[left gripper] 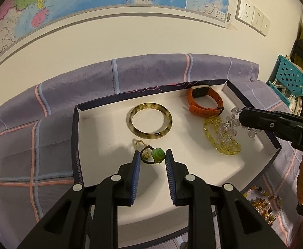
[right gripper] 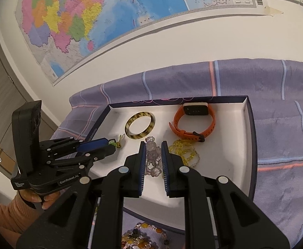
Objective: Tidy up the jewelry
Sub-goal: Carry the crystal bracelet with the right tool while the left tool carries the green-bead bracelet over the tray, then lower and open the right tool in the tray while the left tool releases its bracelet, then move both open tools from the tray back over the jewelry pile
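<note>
A white tray with dark walls [left gripper: 101,128] [right gripper: 224,166] holds a tortoiseshell bangle [left gripper: 150,123] [right gripper: 140,126], an orange watch [left gripper: 203,103] [right gripper: 193,122] and a yellow bead bracelet [left gripper: 220,139] [right gripper: 184,151]. My left gripper [left gripper: 153,157] [right gripper: 110,143] is open, its jaws on either side of a dark bead bracelet with a green bead [left gripper: 156,155] lying in the tray. My right gripper [right gripper: 153,149] [left gripper: 242,116] holds a clear crystal bead bracelet [right gripper: 152,157] [left gripper: 232,122] between its jaws, just above the tray by the yellow beads.
The tray sits on a purple checked cloth [left gripper: 37,145] [right gripper: 286,124]. Amber bead jewelry [left gripper: 263,203] [right gripper: 143,238] lies on the cloth in front of the tray. A map [right gripper: 110,10] hangs on the wall behind. A teal basket [left gripper: 288,78] stands at the right.
</note>
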{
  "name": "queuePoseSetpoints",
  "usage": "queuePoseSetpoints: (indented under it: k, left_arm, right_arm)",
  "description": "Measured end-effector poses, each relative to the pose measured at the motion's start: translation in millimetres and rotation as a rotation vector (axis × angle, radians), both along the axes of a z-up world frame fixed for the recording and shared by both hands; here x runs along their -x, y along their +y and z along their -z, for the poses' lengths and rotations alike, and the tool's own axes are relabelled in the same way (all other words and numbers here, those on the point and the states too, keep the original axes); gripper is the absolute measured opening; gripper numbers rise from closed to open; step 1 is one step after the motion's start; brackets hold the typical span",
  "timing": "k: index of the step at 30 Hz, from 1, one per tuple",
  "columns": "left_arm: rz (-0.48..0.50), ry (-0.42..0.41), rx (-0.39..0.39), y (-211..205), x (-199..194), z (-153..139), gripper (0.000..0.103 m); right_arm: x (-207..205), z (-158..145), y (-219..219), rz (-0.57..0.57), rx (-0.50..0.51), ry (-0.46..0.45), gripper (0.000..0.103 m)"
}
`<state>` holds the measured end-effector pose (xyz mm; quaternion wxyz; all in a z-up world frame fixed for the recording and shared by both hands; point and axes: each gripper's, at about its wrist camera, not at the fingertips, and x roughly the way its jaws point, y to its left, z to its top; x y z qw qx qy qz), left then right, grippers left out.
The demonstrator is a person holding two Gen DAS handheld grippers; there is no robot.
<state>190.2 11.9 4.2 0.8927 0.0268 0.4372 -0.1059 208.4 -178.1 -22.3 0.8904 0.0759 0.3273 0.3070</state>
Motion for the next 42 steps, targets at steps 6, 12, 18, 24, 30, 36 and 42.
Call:
queuePoseSetpoints:
  k: [6,12,18,24,30,36,42]
  left_arm:
    - [-0.008,0.008,-0.002,-0.7,-2.4,2.5,0.023]
    - [-0.01,0.022,-0.007,-2.6,-5.9,5.6,0.023]
    - [-0.008,0.026,-0.026,-7.9,-12.7,9.0,0.023]
    - [-0.013,0.039,-0.03,-9.8,-16.8,13.2,0.023]
    - [-0.02,0.027,-0.024,-6.6,-14.4,11.5,0.036]
    - [-0.025,-0.04,-0.023,0.3,3.6,-5.2,0.044]
    - [0.003,-0.108,0.002,10.3,39.9,-26.9,0.049]
  right_arm:
    - [-3.3,1.1,1.8,-0.002,0.001,0.006,0.015]
    - [-8.8,3.5,4.2,0.007,0.002,0.014,0.015]
    - [-17.4,8.0,7.0,0.019,0.013,0.028,0.015]
    - [-27.3,18.6,6.3,0.046,0.026,0.062,0.015]
    - [-30.9,23.0,1.0,0.083,0.026,0.08,0.027]
    - [-18.4,15.6,-8.3,0.101,0.014,0.049,0.034]
    - [19.1,0.5,-15.6,0.074,0.034,-0.031,0.037]
